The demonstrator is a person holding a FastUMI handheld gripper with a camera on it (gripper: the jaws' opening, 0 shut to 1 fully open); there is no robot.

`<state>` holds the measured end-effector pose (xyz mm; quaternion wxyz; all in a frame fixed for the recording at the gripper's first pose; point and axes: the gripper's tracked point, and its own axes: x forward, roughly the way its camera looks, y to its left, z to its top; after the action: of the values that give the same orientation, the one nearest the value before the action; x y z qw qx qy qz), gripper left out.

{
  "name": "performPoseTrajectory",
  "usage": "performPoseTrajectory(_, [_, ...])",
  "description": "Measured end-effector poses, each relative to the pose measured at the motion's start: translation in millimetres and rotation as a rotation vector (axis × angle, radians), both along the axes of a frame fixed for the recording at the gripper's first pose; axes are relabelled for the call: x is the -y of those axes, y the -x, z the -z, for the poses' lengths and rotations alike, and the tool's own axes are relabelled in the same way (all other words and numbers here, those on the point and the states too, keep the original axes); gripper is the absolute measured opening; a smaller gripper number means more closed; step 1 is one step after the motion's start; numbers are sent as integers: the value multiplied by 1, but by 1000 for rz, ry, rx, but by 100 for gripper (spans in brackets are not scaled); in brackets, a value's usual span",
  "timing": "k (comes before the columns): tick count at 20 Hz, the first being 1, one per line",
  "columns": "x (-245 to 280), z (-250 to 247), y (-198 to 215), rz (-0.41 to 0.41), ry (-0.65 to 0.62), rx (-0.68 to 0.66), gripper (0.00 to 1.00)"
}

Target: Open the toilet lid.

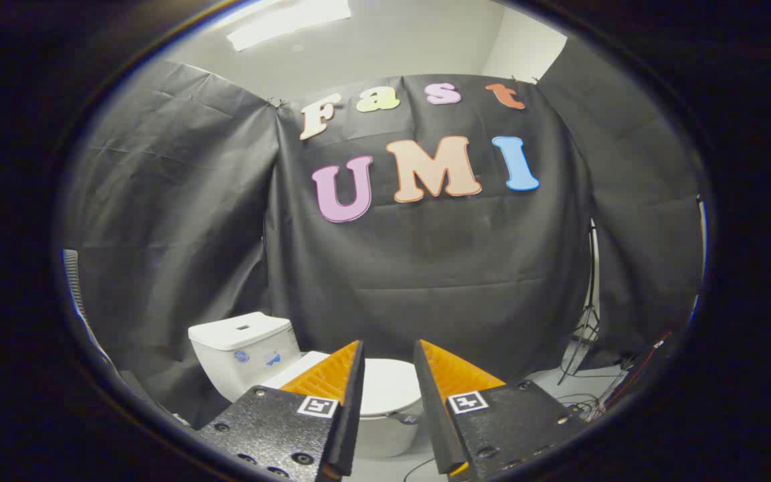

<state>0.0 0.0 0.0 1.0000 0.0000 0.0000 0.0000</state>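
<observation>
The hand-held gripper hangs with its fingers parted, gripping nothing. Beyond them stands the toilet, its lid down flat over the bowl.

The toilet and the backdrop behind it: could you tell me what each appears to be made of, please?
The toilet, beyond the open gripper, looks like glazed white ceramic: smooth, glossy, hard-edged tank. Its closed lid is smooth and white too, possibly plastic; the look leaves that open. The backdrop looks like thin matte black cloth, given its creases, folds and draping.
</observation>
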Motion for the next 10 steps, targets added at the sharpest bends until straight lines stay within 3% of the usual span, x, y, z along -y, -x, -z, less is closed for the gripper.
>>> performPoseTrajectory(10, [8, 11, 25, 67, -43, 0, 46])
